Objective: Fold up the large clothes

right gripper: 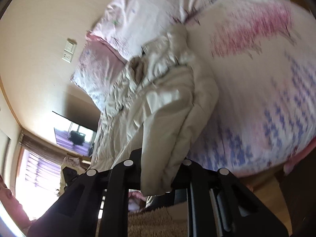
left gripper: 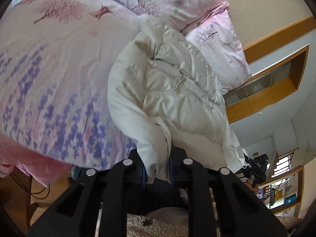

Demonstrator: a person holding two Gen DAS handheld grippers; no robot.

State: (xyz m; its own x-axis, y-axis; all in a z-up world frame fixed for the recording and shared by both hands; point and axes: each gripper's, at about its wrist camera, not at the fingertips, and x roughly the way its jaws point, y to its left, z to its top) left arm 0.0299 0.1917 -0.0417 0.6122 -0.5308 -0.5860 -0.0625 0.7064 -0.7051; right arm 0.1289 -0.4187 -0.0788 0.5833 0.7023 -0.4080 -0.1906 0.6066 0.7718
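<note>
- We count one jacket (left gripper: 167, 90), cream and quilted, lying on the bed (left gripper: 49, 69), its near edge lifted off toward us.
- Two hand-held grippers: the left hand-held gripper (left gripper: 157, 169) is clenched on a fold of the jacket's white hem; the right hand-held gripper (right gripper: 157, 174) is clenched on a thick padded edge of the same jacket (right gripper: 164, 106).
- One floral duvet covers the bed, pink with purple flowers; we count two pillows (left gripper: 217, 45) at the head, stacked, touching the jacket's far end.
- One shaggy beige rug (right gripper: 152, 223) lies below both grippers.
- Only the left view shows: the other gripper (left gripper: 256, 167) at the jacket's right corner, a wood-framed wall niche (left gripper: 276, 83), a stair rail (left gripper: 284, 158), and the jacket's stitched quilting, sharp.
- Only the right view shows: a wall socket plate (right gripper: 69, 50), a dark screen (right gripper: 77, 134) on the wall, a bright window with blinds (right gripper: 37, 169). This view is motion-blurred; the jacket's detail is soft here.
</note>
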